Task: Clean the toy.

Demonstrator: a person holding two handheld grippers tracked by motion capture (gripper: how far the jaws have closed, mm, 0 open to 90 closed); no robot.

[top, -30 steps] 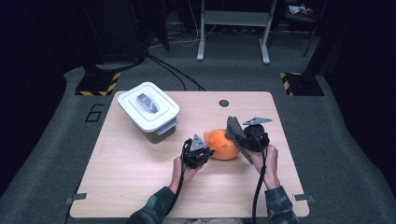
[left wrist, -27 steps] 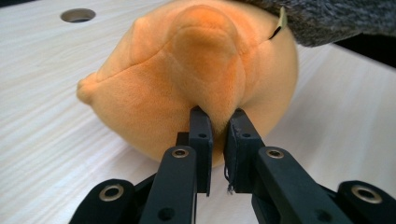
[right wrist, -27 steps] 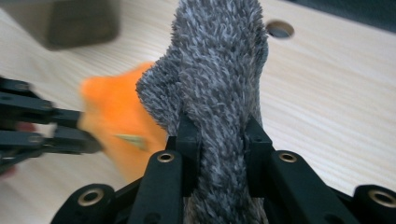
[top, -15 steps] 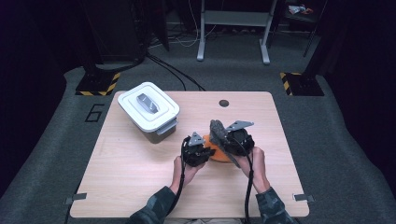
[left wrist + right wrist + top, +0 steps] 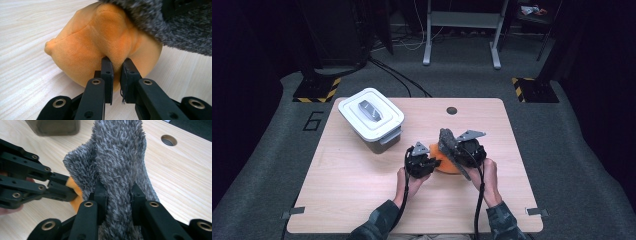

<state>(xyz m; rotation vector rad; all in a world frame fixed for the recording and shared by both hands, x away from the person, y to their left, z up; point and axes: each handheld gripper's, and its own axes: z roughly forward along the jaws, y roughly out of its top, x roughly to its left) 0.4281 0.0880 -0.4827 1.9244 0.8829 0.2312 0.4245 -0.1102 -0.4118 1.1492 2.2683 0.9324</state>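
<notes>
Claw, left (image 5: 117,62), pinches orange plush (image 5: 100,42); right claw (image 5: 117,188) clamps grey fuzzy cloth (image 5: 120,157) (draped over plush).

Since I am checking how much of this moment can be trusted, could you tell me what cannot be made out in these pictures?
- Orange plush toy: high view, mostly covered by both grippers and the grey fuzzy cloth; its overall shape stays unclear.
- Grey fuzzy cloth: left gripper view, blurred and cut off by the top edge.
- White lidded box: contents hidden by its lid; in the right gripper view, cut off by the top edge.
- Right gripper: pad faces buried in the cloth.
</notes>
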